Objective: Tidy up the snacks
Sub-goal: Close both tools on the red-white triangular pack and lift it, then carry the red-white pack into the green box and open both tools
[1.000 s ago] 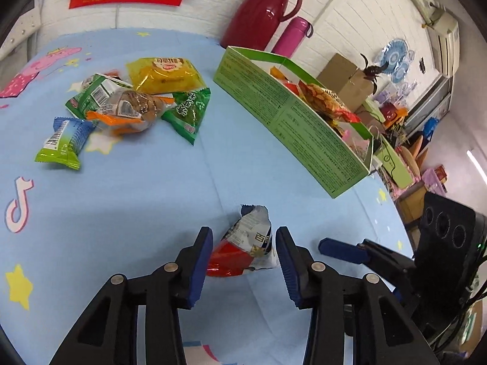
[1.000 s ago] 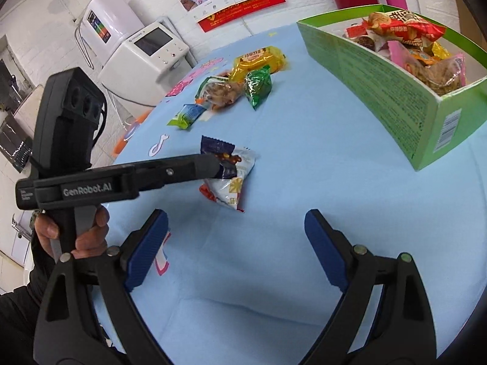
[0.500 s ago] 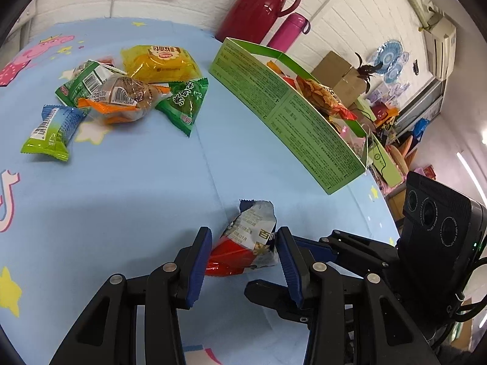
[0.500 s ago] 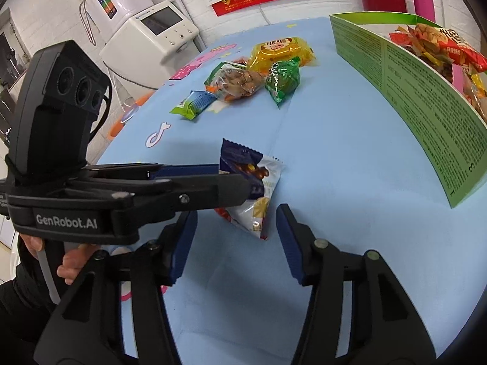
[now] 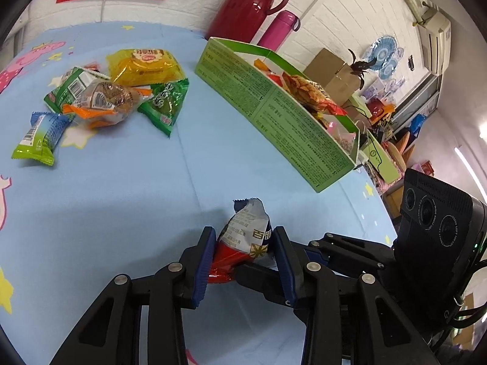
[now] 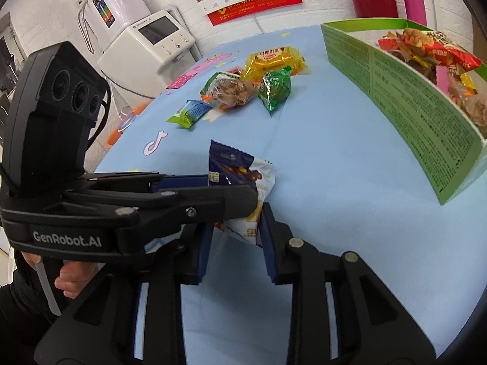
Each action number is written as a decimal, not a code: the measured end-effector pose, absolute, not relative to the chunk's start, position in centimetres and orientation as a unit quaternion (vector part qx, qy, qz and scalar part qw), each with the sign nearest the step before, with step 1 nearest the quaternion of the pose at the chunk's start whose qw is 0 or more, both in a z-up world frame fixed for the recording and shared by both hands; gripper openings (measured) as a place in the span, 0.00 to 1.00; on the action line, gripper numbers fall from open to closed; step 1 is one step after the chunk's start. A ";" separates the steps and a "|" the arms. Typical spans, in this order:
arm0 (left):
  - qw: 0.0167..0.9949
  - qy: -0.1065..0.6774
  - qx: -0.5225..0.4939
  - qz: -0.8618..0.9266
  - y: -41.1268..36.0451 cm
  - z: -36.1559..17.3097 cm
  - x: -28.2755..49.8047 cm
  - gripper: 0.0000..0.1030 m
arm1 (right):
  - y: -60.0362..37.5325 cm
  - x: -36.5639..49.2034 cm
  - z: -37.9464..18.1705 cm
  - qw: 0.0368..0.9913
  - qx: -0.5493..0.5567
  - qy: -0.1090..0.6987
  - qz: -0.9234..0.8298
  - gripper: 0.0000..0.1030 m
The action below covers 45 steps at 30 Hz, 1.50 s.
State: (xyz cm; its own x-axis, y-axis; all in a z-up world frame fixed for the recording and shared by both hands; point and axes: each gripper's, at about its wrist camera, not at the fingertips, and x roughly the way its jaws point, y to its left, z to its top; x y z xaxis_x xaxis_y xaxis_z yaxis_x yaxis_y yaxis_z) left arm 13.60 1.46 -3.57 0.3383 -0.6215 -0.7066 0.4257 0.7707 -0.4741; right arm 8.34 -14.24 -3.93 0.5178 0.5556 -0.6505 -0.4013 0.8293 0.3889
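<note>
You have the snack packet (image 5: 243, 237) pinched between both your left gripper (image 5: 243, 254) and right gripper (image 6: 234, 237), just above the cloth; next, release one and carry it ahead-right into the green box (image 5: 274, 106).

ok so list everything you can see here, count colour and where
white, red and navy snack packet: 1, near table edge, pinched by both grippers
yellow packet: 1, far left pile
green triangular packet: 1, right of pile
clear and orange packet: 1, pile middle
green and white packet: 1, partly under the clear one
blue and green packet: 1, left, apart
green box: 1, right, holding snacks
tablecloth: 1, light blue
jug: 1, dark red, behind box
flask: 1, pink, beside jug
white machine: 1, beyond table
left gripper: shut on packet
right gripper: fingers around packet corner
hand: 1, holding left gripper
</note>
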 end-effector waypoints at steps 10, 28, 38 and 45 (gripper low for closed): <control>0.830 0.408 -0.069 -0.374 -4.2 3.5 13.8 0.38 | -19.9 7.0 1.7 0.911 0.117 0.316 0.237 0.31; 0.802 0.385 -0.012 -0.457 -19.6 6.4 19.2 0.38 | -33.3 9.8 3.8 0.944 0.165 0.252 0.133 0.33; 0.839 0.384 -0.013 -0.385 -19.5 3.9 21.9 0.82 | -35.3 12.5 0.7 0.947 0.150 0.267 0.101 0.73; 0.846 0.386 -0.024 -0.367 -16.3 4.5 20.8 0.82 | -34.8 11.3 1.4 0.946 0.161 0.266 0.094 0.83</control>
